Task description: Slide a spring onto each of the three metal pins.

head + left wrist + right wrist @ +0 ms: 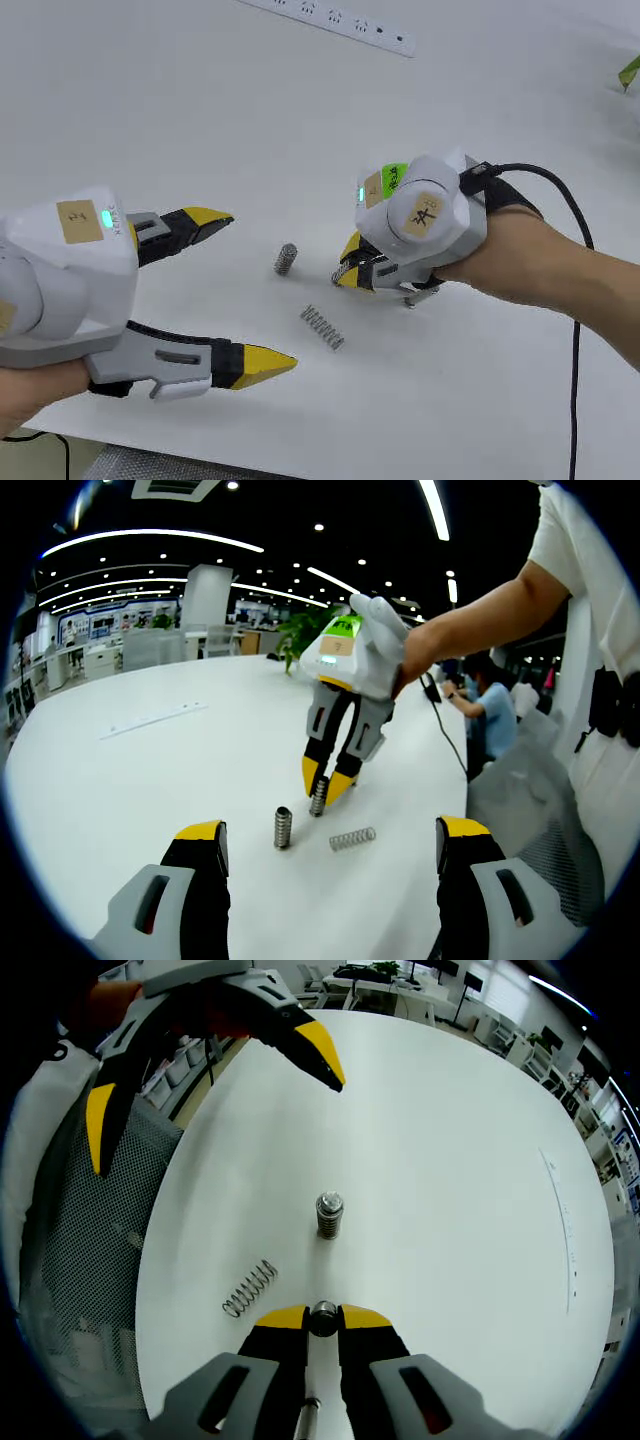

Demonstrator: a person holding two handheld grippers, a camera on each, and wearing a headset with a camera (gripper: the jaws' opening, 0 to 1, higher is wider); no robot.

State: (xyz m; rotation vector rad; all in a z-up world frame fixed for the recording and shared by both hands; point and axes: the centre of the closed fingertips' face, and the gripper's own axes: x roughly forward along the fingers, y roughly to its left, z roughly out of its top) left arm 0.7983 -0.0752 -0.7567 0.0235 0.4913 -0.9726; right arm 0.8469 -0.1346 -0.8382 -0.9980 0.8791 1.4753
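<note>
At the left, the left gripper (260, 290) hovered over the white table (200, 100) with its jaws spread wide and nothing between them. Just past its tips a pin (286, 259) stood upright on the table with a spring coiled around it. A loose spring (322, 327) lay flat near it. Further right, the right gripper (347, 273) had its jaws pinched tight on a second pin (323, 1318), which seemed to carry a coil too.
</note>
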